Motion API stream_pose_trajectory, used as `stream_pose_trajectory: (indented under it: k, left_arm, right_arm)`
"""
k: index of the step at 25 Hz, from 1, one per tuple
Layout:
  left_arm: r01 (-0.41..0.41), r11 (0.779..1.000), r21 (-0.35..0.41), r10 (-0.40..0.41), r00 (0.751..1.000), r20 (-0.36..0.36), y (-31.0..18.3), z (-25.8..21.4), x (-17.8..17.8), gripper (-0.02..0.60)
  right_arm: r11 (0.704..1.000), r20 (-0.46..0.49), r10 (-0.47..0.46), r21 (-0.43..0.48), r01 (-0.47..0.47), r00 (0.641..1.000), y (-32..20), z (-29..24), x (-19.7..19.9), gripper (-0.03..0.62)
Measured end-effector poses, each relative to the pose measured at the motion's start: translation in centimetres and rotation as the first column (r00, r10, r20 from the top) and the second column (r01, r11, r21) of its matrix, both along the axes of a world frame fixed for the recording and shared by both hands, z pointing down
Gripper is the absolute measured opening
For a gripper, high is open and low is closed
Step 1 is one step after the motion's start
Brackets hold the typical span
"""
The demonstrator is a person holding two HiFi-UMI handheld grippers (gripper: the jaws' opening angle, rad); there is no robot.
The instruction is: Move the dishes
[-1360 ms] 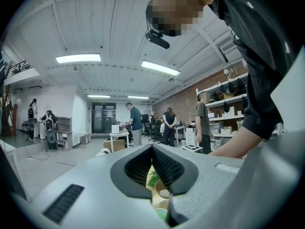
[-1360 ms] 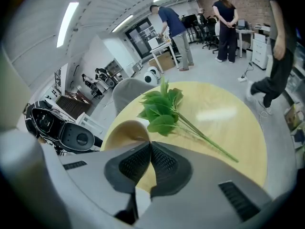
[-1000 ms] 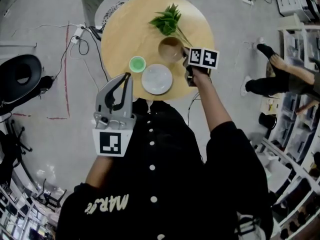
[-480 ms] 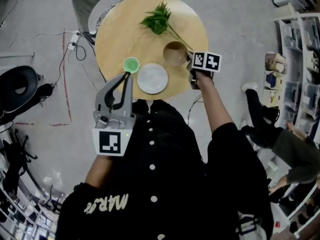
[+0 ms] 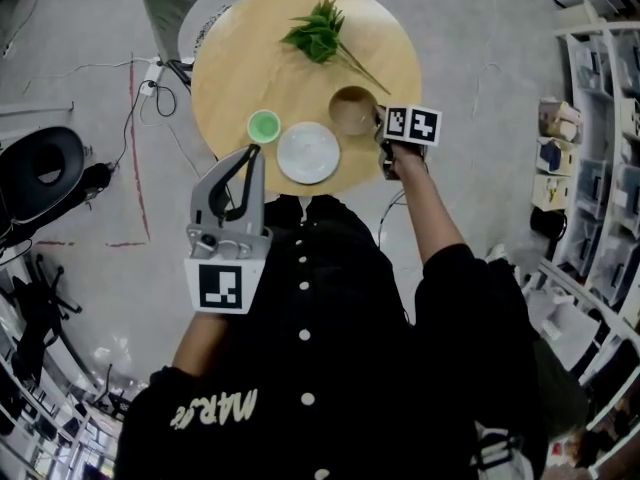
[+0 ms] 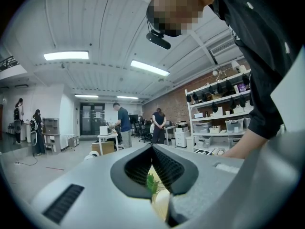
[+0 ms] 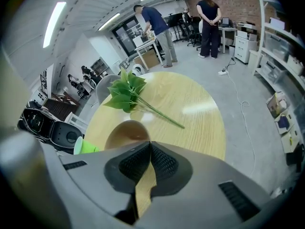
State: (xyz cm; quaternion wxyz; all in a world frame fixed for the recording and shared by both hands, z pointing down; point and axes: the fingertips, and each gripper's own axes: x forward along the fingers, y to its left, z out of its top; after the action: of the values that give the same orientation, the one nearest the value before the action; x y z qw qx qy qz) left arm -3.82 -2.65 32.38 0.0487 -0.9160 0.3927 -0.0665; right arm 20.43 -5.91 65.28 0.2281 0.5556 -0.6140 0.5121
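Pale-wood round table [image 5: 240,68], smooth top. Right gripper [image 7: 150,144]: ribbed jaws pinched together on the near rim of a smooth tan round bowl [image 5: 353,110], toward the table's right edge. Left gripper [image 6: 152,148]: jaws closed tip to tip, empty, held off the table. Glossy white round plate [image 5: 308,152] and small green cup [image 5: 264,125] lie left of the bowl. Leafy green sprig [image 5: 318,30] beyond.
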Motion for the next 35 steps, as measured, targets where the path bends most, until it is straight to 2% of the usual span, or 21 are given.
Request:
stream_pose_trajectory:
  k: [26, 32, 35]
  left_arm:
    - [-0.007, 1.000, 0.010, 0.007, 1.000, -0.005, 0.5, -0.3, 0.6, 0.003]
    - [-0.002, 1.000, 0.010, 0.002, 1.000, -0.004, 0.5, -0.3, 0.4, 0.003]
    - [-0.002, 1.000, 0.018, 0.002, 1.000, -0.009, 0.4, -0.7, 0.2, 0.003]
  right_arm:
    - [1.000, -0.017, 0.015, 0.003, -0.015, 1.000, 1.6, 1.3, 0.2, 0.018]
    - [1.000, -0.021, 0.015, 0.025, -0.015, 1.000, 1.5, 0.9, 0.2, 0.123]
    - [0.998, -0.034, 0.030, 0.049, -0.028, 0.999, 1.1, -0.1, 0.4, 0.135]
